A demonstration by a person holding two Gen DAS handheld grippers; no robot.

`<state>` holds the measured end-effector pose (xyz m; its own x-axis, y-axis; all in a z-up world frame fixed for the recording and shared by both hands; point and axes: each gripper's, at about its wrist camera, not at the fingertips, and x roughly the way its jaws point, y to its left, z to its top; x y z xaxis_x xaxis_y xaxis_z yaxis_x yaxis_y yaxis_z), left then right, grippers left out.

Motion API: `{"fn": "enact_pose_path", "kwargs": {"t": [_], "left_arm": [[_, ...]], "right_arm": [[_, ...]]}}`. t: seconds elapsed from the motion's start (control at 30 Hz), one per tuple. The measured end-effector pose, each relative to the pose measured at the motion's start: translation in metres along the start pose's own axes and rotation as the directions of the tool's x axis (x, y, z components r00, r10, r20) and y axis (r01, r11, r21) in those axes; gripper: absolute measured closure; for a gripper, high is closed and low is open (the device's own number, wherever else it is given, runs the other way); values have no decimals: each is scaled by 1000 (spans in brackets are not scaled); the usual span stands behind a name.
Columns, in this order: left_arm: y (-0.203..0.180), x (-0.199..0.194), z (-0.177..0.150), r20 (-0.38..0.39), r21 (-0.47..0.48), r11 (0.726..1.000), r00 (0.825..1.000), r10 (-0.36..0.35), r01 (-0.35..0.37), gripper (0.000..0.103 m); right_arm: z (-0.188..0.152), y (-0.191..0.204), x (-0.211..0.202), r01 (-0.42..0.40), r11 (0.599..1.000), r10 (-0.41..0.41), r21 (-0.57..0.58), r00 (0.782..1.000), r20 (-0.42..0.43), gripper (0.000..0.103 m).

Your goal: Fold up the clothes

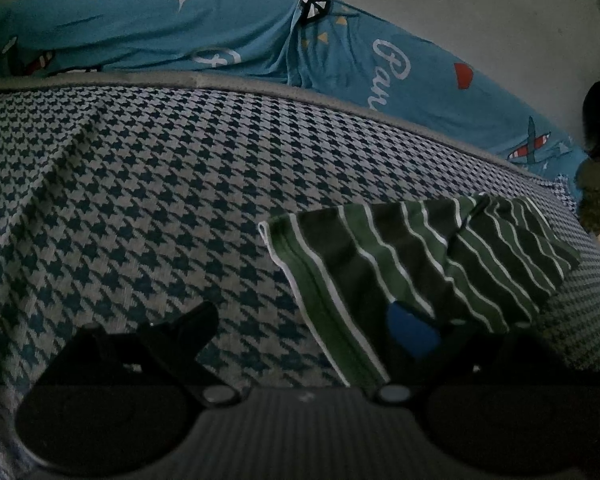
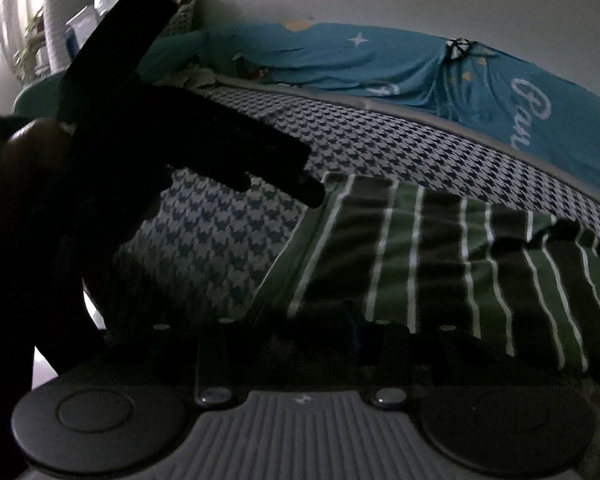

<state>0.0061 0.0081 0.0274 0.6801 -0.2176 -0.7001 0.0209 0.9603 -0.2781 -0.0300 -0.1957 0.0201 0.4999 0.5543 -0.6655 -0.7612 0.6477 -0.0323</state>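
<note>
The left tongs (image 1: pixel 296 320) are spread, the right tongs' (image 2: pixel 300 320) state is indeterminable, and the striped garment (image 1: pixel 419 256) is judged partly folded on the bed (image 1: pixel 140 184).

You are in a dim bedroom at home. You face a bed covered by a blue-and-white houndstooth blanket (image 1: pixel 140 184). Behind it lies a bright blue sheet (image 1: pixel 228 40) printed with stars, little planes and cursive lettering, against a plain pale wall (image 1: pixel 479 12). In the right wrist view, a leafy plant (image 2: pixel 28 48) stands near a bright window at far left.
</note>
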Motion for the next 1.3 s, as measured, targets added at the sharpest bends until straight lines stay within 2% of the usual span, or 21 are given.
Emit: {"fn": "enact_pose_path", "kwargs": {"t": [0.17,0.53,0.6,0.67,0.77,0.87,0.93,1.07,1.13,1.23,1.3], "left_arm": [[2,2,1,-22,-20,1000,1000,-6,5,5],[8,6,2,-74,-109,990,992,-100,92,2],[9,7,3,-79,-123,987,990,-113,103,0],[10,8,3,-85,-135,984,988,-129,117,0],[10,9,3,-93,-152,978,983,-157,141,0],[11,11,2,-105,-179,967,973,-203,182,0],[11,13,1,-112,-199,957,965,-237,211,0],[7,22,1,-134,-232,934,943,-306,270,0],[4,29,2,-146,-253,921,929,-339,296,0],[0,44,5,-157,-288,899,909,-385,331,1],[-2,52,7,-161,-302,890,902,-401,342,10]], "right_arm": [[-1,8,8,12,997,-12,-78,1000,-4,63],[-7,27,29,80,967,-77,-242,997,20,64],[-5,24,30,73,974,-71,-216,997,17,69],[-3,19,31,51,983,-49,-177,999,13,84],[1,7,28,31,995,-30,-92,999,16,93],[7,-19,22,-11,997,9,82,1000,26,93],[9,-38,16,-44,979,35,197,998,48,93],[9,-65,4,-106,933,77,343,992,96,93],[11,-72,0,-124,916,88,381,990,111,93],[13,-70,-2,-124,918,88,377,990,113,93],[13,-67,-1,-119,926,87,359,991,104,93]]}}
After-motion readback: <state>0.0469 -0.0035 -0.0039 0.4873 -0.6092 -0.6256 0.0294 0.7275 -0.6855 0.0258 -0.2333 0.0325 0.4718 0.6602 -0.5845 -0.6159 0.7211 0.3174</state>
